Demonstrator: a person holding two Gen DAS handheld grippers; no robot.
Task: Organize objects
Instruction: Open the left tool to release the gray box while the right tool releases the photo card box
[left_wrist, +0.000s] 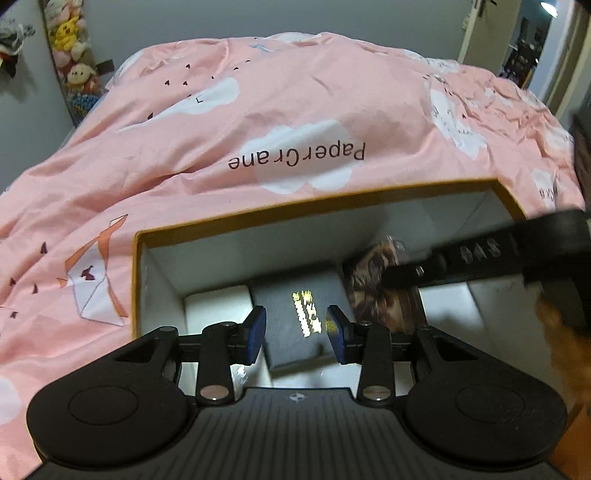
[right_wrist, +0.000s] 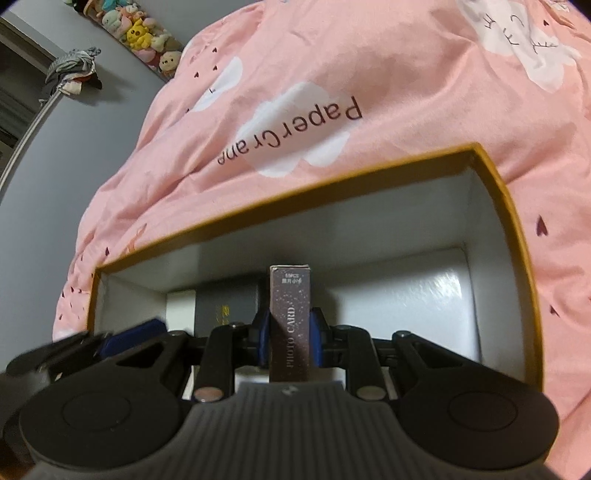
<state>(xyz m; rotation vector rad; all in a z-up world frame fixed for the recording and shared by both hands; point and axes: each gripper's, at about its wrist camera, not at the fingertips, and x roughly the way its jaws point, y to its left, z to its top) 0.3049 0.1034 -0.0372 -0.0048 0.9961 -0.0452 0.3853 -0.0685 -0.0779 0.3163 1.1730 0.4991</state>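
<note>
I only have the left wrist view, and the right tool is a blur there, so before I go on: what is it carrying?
Observer: The right tool is shut on a narrow PHOTO CARD box, with the printed side facing its camera.
Operator: Any room right of that?
Observer: Yes. Inside the orange-rimmed storage box, only white floor shows right of it.
Operator: And the box under my left tool?
Observer: The dark box with gold print lies left of the PHOTO CARD box; I cannot tell whether they touch.

Black grippers (left_wrist: 296, 330) — blue-padded fingers (left_wrist: 256, 334)
</note>
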